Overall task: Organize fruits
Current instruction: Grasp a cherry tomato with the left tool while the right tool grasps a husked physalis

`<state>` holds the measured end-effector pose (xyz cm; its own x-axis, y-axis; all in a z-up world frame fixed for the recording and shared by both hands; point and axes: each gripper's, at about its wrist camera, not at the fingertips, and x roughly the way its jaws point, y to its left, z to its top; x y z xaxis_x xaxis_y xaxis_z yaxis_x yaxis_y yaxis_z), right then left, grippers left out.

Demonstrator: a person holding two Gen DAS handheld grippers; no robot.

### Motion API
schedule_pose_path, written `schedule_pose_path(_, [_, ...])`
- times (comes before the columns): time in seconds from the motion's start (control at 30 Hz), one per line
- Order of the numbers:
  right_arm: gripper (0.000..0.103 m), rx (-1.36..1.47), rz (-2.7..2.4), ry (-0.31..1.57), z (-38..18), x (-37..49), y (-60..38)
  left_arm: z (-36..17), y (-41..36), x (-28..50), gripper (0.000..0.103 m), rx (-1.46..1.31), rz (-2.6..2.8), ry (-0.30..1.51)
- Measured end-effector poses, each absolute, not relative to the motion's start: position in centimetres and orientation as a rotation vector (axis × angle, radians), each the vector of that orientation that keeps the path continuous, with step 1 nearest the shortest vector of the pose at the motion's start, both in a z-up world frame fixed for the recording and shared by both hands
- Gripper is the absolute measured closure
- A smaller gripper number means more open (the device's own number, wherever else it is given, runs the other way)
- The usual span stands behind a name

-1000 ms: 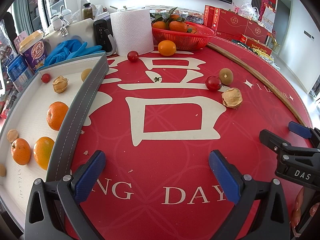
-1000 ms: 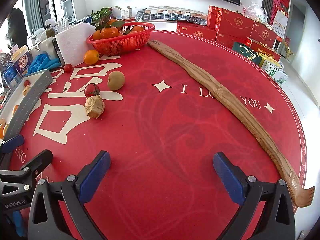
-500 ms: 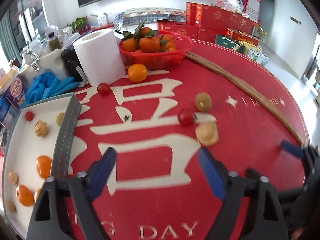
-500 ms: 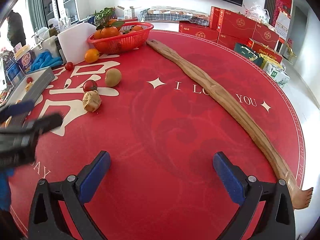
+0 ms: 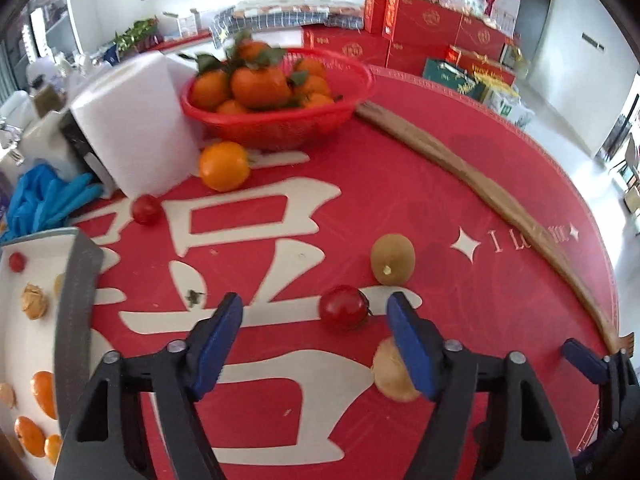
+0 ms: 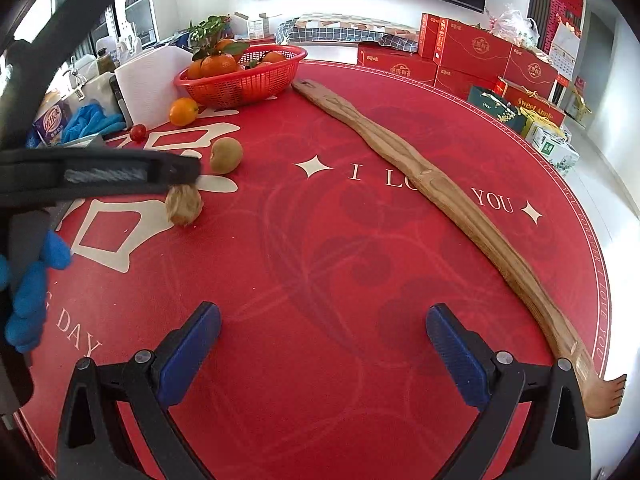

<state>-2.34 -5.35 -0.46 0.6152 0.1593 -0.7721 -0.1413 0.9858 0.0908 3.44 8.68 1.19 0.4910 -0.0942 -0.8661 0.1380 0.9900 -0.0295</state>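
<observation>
My left gripper [image 5: 316, 332] is open above the red mat, its fingers either side of a red cherry tomato [image 5: 343, 306]. A papery tan husk fruit [image 5: 394, 376] lies partly behind the right finger, and a kiwi [image 5: 393, 259] lies just beyond. An orange [image 5: 223, 165] and a second tomato [image 5: 146, 209] lie farther back. The white tray [image 5: 16, 320] at left holds oranges, husk fruits and a tomato. My right gripper [image 6: 322, 344] is open and empty over bare mat. In its view the left gripper covers the tomato; the husk fruit [image 6: 184, 207] and kiwi [image 6: 226, 155] show.
A red basket [image 5: 280, 120] of leafy oranges and a paper towel roll [image 5: 132, 124] stand at the back. A long wooden back scratcher [image 6: 440, 208] lies across the right side. Blue gloves [image 5: 48, 200] lie at back left. Red gift boxes [image 6: 480, 60] stand beyond the table.
My left gripper has moved forward and right, from near the tray to the tomato, husk fruit and kiwi. My right gripper has barely moved.
</observation>
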Motion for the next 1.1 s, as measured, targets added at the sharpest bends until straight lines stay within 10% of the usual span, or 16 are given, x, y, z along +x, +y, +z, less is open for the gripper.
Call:
schedule_pose_path(0.1, [0.000,0.022,0.173,0.891,-0.5,-2.3,-5.3,1.3,8.3,3.3,0.045,0.061,-0.131,1.037])
schedule_pose_path(0.17, [0.000,0.022,0.172,0.891,-0.5,-2.3,-5.3,1.4,8.3,3.3,0.080,0.065,-0.130,1.034])
schedule_pose_path(1.1, [0.004,-0.056,0.360,0.917,0.9,2.0,1.7,1.1,16.1,-6.6,0.078,0.007,0.040,0.946])
